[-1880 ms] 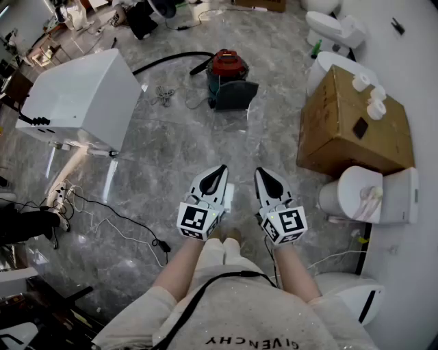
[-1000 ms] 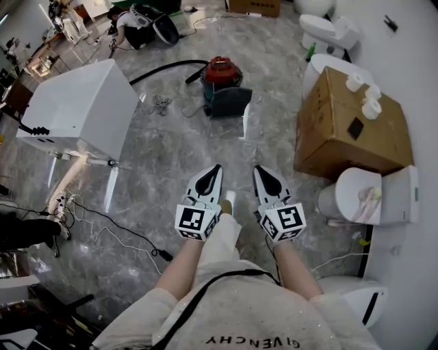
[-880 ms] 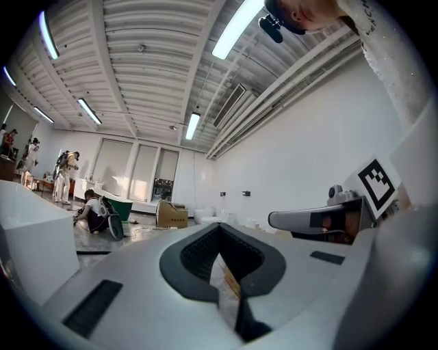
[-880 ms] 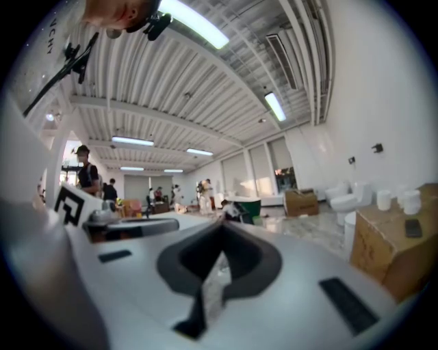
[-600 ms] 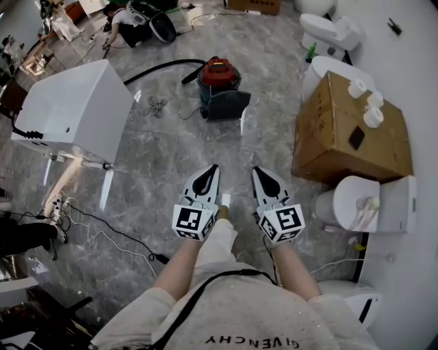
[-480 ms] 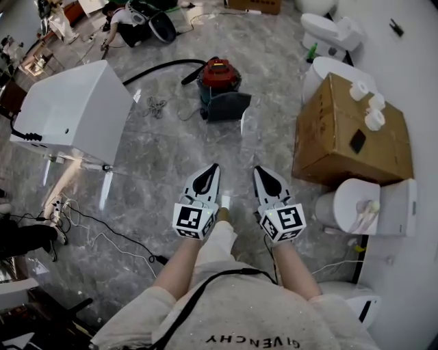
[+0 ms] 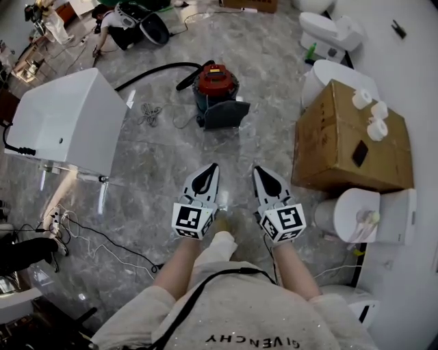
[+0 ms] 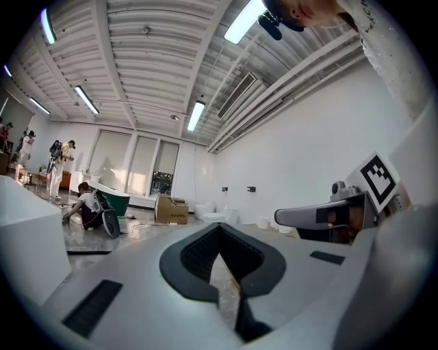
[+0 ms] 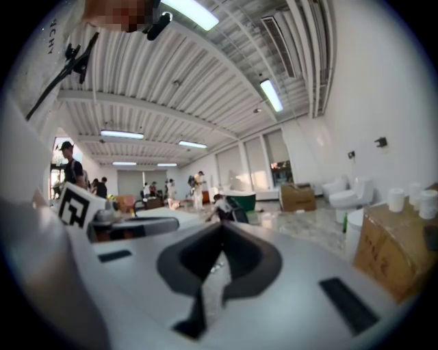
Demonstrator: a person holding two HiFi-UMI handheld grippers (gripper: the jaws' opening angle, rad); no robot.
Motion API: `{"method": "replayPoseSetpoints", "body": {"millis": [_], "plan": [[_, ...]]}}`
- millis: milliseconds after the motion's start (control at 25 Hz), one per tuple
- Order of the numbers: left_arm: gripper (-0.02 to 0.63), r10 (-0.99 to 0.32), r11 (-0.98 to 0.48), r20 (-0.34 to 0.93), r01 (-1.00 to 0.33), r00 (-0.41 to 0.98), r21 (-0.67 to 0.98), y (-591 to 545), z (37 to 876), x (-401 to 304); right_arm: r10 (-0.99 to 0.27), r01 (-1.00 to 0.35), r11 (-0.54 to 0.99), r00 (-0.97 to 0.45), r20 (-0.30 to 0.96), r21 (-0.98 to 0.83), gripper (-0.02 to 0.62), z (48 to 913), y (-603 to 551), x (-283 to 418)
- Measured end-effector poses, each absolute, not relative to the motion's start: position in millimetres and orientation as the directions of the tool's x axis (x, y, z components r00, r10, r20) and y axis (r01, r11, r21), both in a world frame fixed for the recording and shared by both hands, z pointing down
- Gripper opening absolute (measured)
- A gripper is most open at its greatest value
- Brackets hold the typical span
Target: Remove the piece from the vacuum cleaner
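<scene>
The vacuum cleaner point(image 7: 215, 79), a red-topped canister with a dark grey piece point(image 7: 224, 113) at its front, stands on the marble floor ahead of me. A black hose point(image 7: 149, 72) runs from it to the left. My left gripper point(image 7: 213, 167) and right gripper point(image 7: 259, 170) are held side by side at waist height, well short of the vacuum. Both are shut with nothing in them. In the left gripper view the jaws point(image 8: 220, 227) meet at the tip. The right gripper view shows its jaws point(image 9: 220, 225) likewise. The vacuum is hidden in both gripper views.
A white cabinet point(image 7: 63, 120) stands at the left with cables point(image 7: 102, 229) on the floor beside it. At the right are a cardboard box point(image 7: 345, 137) with paper rolls point(image 7: 370, 109) on top and white toilets point(image 7: 369, 213). A person point(image 7: 109, 20) crouches far back left.
The person has walked forward: the vacuum, cabinet and box have slid down and nearer in the head view. Both grippers keep their place in front of the body, still shut.
</scene>
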State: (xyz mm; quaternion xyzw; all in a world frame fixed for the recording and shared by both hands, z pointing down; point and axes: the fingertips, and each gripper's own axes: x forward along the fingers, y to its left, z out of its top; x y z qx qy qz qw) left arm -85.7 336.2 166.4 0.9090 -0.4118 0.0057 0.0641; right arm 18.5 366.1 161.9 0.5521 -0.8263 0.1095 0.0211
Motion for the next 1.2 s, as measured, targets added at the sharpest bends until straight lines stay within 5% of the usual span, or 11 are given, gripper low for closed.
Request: {"method": "replayPoseSetpoints", "body": {"millis": [1200], "plan": [[0.018,-0.790,-0.598,0.084,-0.793,0.608,0.116,227.3,182.3,-101.8,-0.871,-0.895,0.417,-0.444,0.210,-0.160,0.012,187.4,258.6,18.1]]}}
